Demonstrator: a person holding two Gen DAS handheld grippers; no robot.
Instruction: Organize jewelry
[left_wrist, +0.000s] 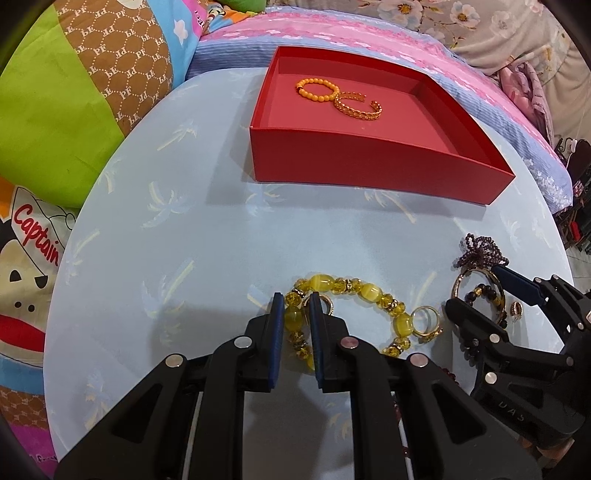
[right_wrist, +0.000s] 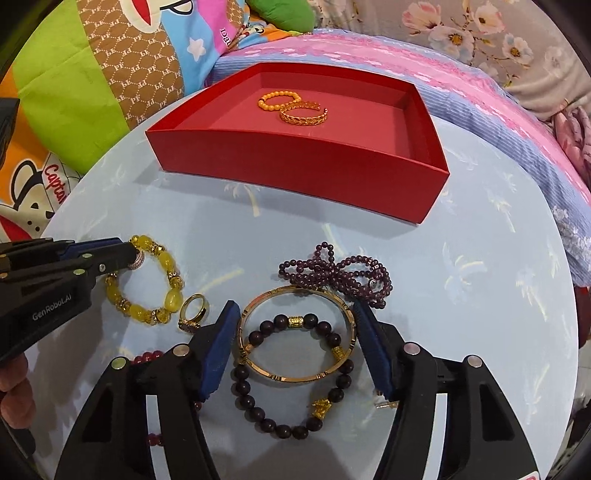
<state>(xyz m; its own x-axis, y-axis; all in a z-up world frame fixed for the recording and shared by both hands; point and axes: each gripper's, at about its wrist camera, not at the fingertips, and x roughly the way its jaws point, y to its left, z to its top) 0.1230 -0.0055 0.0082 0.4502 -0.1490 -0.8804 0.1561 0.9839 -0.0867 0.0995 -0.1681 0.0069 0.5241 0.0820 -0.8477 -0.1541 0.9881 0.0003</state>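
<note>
A round table (right_wrist: 332, 229) with a pale blue cloth is seen across the middle of both views. Bright bedding (right_wrist: 74, 92) is seen behind it, at the upper left.

A red box (right_wrist: 295, 162) is set on the table, in the upper middle of each view. Two things are laid inside it, touching each other: an orange bead bracelet (right_wrist: 279, 100) and a gold chain bangle (right_wrist: 303, 113).

The left gripper (left_wrist: 296, 306) is seen at the bottom middle of the left wrist view. Its jaws are nearly closed, and a small ring (left_wrist: 325, 304) seems to be pinched at their tips. A yellow bead bracelet (left_wrist: 369, 291) is laid right under and around those tips. A gold ring (left_wrist: 426, 321) is stood just to the right of the yellow beads.

The right gripper (right_wrist: 293, 317) is seen at the bottom middle of the right wrist view. Its jaws are spread wide. A gold bangle (right_wrist: 295, 291) is placed between the two blue pads, very close to both, but it cannot be told if it is pressed. A dark bead bracelet (right_wrist: 255, 398) is laid partly inside the bangle and partly below it. A purple bead string (right_wrist: 343, 273) is bunched just above the bangle. A few red beads (right_wrist: 147, 357) are seen by the lower left finger.
</note>
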